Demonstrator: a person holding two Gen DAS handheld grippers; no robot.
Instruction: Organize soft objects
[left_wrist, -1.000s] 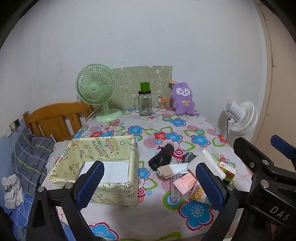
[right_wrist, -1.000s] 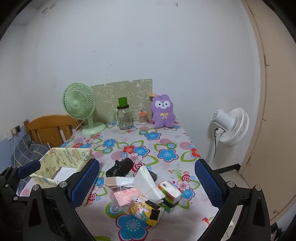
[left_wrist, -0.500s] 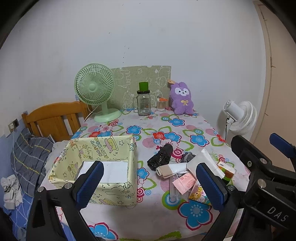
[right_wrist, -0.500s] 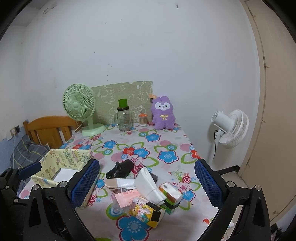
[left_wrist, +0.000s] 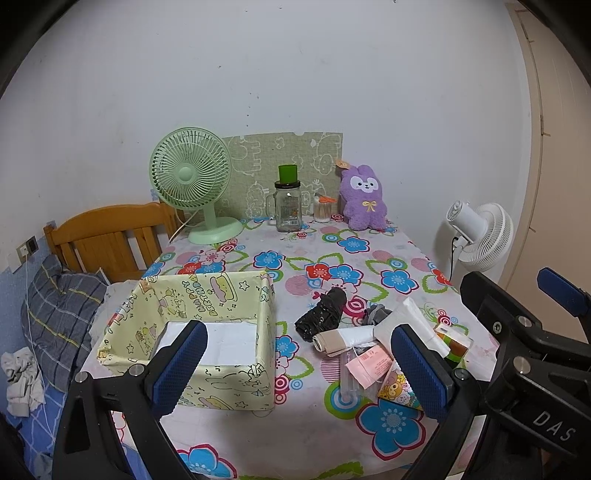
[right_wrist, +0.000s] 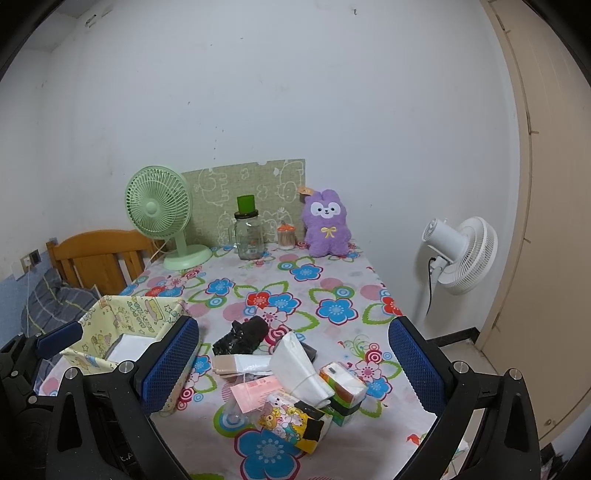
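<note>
A yellow cartoon-print box (left_wrist: 207, 295) (right_wrist: 140, 310) stands open on the flowered table, at its left side, with a white sheet inside. To its right lies a pile of soft items: a black bundle (left_wrist: 323, 314) (right_wrist: 243, 334), a beige and white roll (left_wrist: 341, 339) (right_wrist: 240, 363), a white tissue pack (left_wrist: 417, 325) (right_wrist: 299, 365), a pink packet (left_wrist: 369, 365) (right_wrist: 256, 393) and a cartoon pouch (right_wrist: 291, 421). A purple plush rabbit (left_wrist: 364, 199) (right_wrist: 327, 225) sits at the back. My left gripper (left_wrist: 295, 363) and right gripper (right_wrist: 291, 363) both hang open above the near edge, holding nothing.
At the table's back stand a green desk fan (left_wrist: 192, 177), a glass jar with a green lid (left_wrist: 288, 206), a small toothpick jar (left_wrist: 322, 208) and a patterned board (left_wrist: 284, 162). A wooden chair (left_wrist: 107, 236) and plaid bedding (left_wrist: 55, 310) are left. A white floor fan (right_wrist: 461, 254) stands right.
Both views have shifted a little, with the table scene sliding slightly. Neither gripper has taken hold of anything and both stay open.
</note>
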